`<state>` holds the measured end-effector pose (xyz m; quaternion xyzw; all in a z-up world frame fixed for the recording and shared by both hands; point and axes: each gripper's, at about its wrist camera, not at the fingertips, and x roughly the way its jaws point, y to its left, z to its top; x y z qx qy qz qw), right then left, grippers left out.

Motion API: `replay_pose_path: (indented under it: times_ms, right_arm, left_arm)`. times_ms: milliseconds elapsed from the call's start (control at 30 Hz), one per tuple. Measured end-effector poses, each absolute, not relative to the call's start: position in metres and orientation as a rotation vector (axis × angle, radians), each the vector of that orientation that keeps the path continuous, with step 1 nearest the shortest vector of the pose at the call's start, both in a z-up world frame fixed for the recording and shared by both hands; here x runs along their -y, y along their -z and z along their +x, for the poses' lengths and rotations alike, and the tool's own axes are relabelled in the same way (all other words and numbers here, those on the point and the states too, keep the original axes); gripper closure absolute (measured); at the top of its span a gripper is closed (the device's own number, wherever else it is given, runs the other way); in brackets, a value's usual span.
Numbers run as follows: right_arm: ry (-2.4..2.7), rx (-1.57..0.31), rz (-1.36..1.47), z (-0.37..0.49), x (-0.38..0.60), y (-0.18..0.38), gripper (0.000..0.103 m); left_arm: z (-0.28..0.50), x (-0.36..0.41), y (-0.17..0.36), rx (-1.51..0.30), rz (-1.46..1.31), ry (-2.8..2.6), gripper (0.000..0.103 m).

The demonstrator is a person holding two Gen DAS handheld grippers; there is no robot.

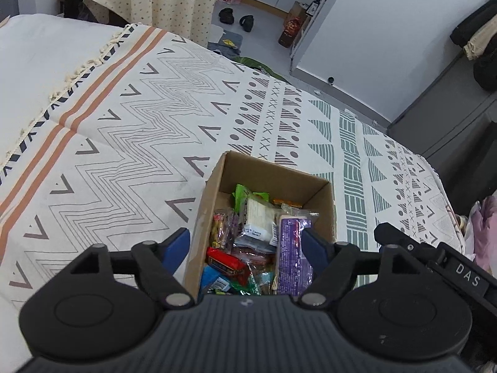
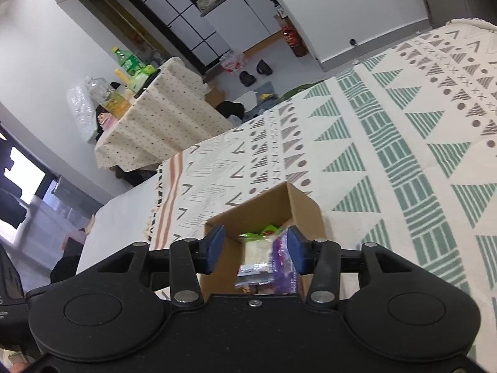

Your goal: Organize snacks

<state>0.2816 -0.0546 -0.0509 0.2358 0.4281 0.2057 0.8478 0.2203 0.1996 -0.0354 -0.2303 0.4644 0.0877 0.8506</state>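
An open cardboard box point(image 1: 211, 186) stands on the patterned bedspread point(image 1: 124, 118), filled with several snack packs. Among them are a purple packet point(image 1: 290, 258), a white wafer pack point(image 1: 257, 217), a red bar point(image 1: 226, 264) and a green wrapper point(image 1: 240, 195). My left gripper point(image 1: 245, 244) hovers open above the box's near end, its blue pads straddling the snacks and holding nothing. In the right wrist view the same box point(image 2: 298, 205) lies just ahead of my right gripper point(image 2: 256, 248), which is open and empty. The purple packet point(image 2: 282, 261) shows near its right pad.
The right gripper's black body point(image 1: 435, 258) sits close to the right of the left one. A side table with a dotted cloth point(image 2: 149, 118) carries bottles point(image 2: 127, 60). Slippers point(image 1: 236, 18) lie on the floor beyond the bed. A white cabinet point(image 1: 357, 31) stands on the far side.
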Motion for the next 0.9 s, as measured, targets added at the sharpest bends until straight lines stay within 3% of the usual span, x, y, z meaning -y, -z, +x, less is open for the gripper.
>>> replay_pose_path:
  times_ms: [267, 500, 567, 800, 900]
  right_arm:
    - [-0.415, -0.899, 0.484, 0.268, 0.067, 0.046, 0.044]
    - [-0.399, -0.881, 0.441, 0.249, 0.079, 0.033, 0.023]
    - [-0.400, -0.877, 0.429, 0.243, 0.085, 0.030, 0.022]
    - [-0.382, -0.854, 0.370, 0.221, 0.101, 0.014, 0.000]
    - [-0.377, -0.842, 0.334, 0.210, 0.107, 0.007, 0.000]
  left_arm:
    - [0.213, -0.189, 0.029, -0.988, -0.443, -0.152, 0.008]
    - [0.199, -0.179, 0.021, -0.972, -0.394, -0.122, 0.000]
    - [0.194, -0.175, 0.018, -0.967, -0.378, -0.112, 0.000]
    - [0.175, -0.160, 0.009, -0.959, -0.317, -0.078, 0.000]
    - [0.165, -0.154, 0.004, -0.945, -0.299, -0.062, 0.000]
